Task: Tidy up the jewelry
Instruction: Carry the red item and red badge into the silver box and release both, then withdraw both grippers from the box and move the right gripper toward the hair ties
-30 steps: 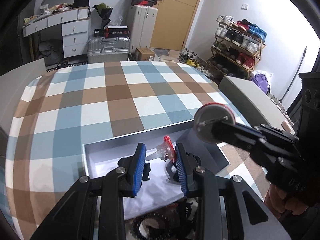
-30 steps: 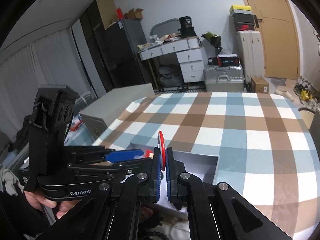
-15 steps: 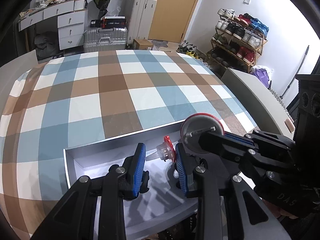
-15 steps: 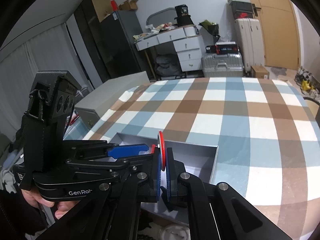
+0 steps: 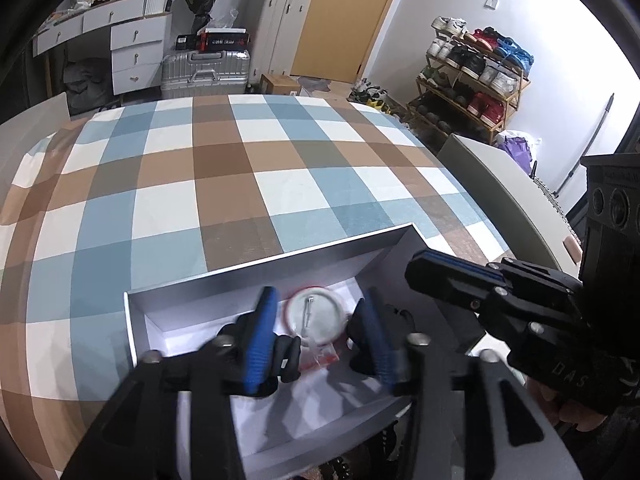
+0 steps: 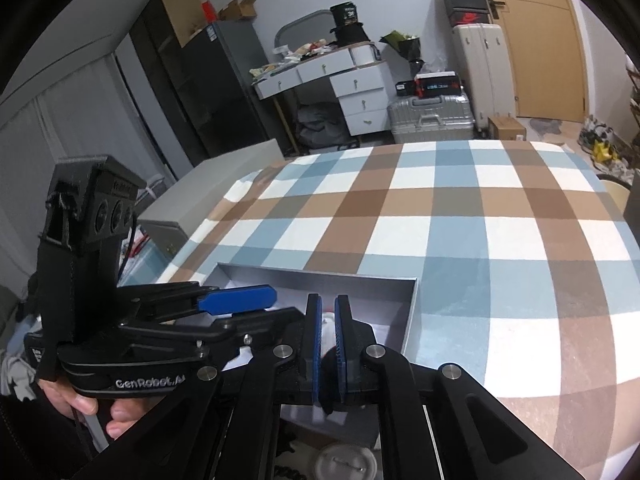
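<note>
Since the earlier frame, the round badge (image 5: 316,315) has been released by the right gripper (image 6: 328,320) and is now seen lying pin-side up inside the grey box (image 5: 256,276) on the checked tablecloth (image 5: 224,184). Jaws of the left gripper (image 5: 320,336) are opening, nothing pinched between them. Right jaws are parting narrowly, empty.
</note>
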The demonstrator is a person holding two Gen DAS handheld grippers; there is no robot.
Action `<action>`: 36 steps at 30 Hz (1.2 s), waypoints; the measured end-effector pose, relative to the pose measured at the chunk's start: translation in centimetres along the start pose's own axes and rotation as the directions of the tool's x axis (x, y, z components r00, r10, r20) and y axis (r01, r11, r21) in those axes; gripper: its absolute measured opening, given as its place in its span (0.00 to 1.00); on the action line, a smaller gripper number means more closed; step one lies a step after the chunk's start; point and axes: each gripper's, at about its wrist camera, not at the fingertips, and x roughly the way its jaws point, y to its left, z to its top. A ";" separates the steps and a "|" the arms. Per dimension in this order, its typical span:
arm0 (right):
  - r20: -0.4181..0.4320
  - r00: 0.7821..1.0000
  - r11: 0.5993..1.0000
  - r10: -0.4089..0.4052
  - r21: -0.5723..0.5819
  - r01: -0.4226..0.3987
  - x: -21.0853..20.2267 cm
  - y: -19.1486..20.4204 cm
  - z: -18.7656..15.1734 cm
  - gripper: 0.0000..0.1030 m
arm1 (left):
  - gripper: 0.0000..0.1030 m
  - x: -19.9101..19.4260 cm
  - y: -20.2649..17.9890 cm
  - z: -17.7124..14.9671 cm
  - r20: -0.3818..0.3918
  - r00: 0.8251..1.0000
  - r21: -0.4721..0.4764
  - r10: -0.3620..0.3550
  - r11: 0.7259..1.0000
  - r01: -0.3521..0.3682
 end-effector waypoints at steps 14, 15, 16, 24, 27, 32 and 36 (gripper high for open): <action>0.089 0.995 0.999 -0.046 0.027 0.043 -3.8 0.6 -0.4 0.44 | 0.43 -2.4 -0.5 -0.5 0.049 0.998 -0.002 0.040 0.999 -0.040; 0.094 0.994 0.999 -0.048 0.027 0.045 -4.1 0.7 -0.5 0.47 | 0.43 -2.6 -0.6 -0.6 0.052 0.998 0.000 0.046 0.999 -0.046; 0.101 0.994 0.999 -0.050 0.025 0.047 -4.4 0.9 -0.6 0.49 | 0.44 -2.8 -0.6 -0.7 0.055 0.997 0.000 0.049 0.999 -0.049; 0.124 0.990 0.998 -0.061 0.020 0.059 -6.4 1.7 -1.3 0.72 | 0.58 -4.6 -0.9 -1.6 0.104 0.991 -0.009 0.088 0.996 -0.088; 0.124 0.991 0.998 -0.059 0.023 0.057 -7.0 1.9 -1.8 0.76 | 0.60 -5.3 -1.1 -2.0 0.121 0.987 -0.018 0.104 0.995 -0.103; 0.134 0.987 0.996 -0.087 0.010 0.086 -8.1 2.6 -3.0 0.88 | 0.77 -6.3 -1.5 -3.1 0.143 0.979 -0.034 0.142 0.990 -0.139; 0.125 0.987 0.995 -0.097 0.020 0.095 -8.7 2.9 -4.2 0.92 | 0.79 -6.9 -1.8 -4.0 0.155 0.973 -0.043 0.170 0.985 -0.165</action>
